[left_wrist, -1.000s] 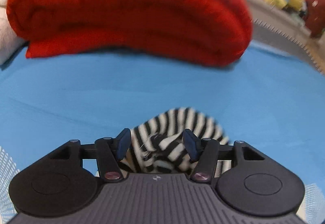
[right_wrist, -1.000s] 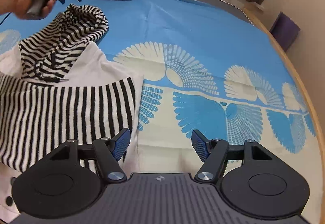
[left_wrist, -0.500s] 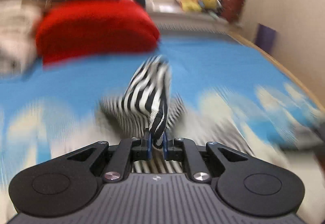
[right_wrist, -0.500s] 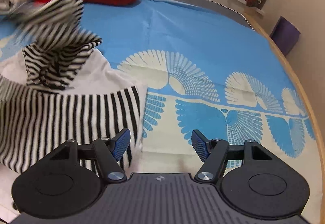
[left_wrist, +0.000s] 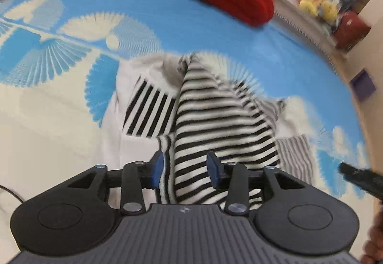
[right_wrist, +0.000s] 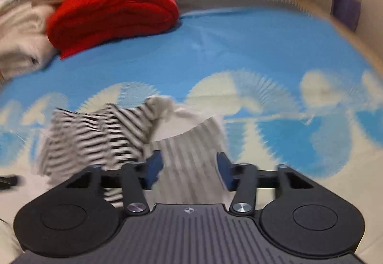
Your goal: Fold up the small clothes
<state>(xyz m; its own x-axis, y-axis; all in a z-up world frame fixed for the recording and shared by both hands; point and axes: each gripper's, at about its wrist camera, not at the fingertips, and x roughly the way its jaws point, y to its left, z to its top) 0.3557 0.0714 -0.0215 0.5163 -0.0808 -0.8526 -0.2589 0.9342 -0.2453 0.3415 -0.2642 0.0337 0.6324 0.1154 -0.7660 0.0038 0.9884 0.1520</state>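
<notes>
— Both grippers?
— Left gripper (left_wrist: 185,169) spread, striped top (left_wrist: 215,120) loose between its pads; right gripper (right_wrist: 189,168) spread, holding nothing.
— Top's place?
— Mid-bed, on the blue sheet (right_wrist: 239,48). Red blanket (right_wrist: 115,12) at the far edge.

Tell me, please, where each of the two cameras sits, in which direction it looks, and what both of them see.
Left wrist: sits behind the open left gripper, looks forward and down at the striped garment lying between its fingers; a bit of the person's other hand shows at right.
Right wrist: sits behind the open right gripper, looks across the blue bedspread; no hand shows.
Shared: the striped garment, the bedspread, the red blanket.
</notes>
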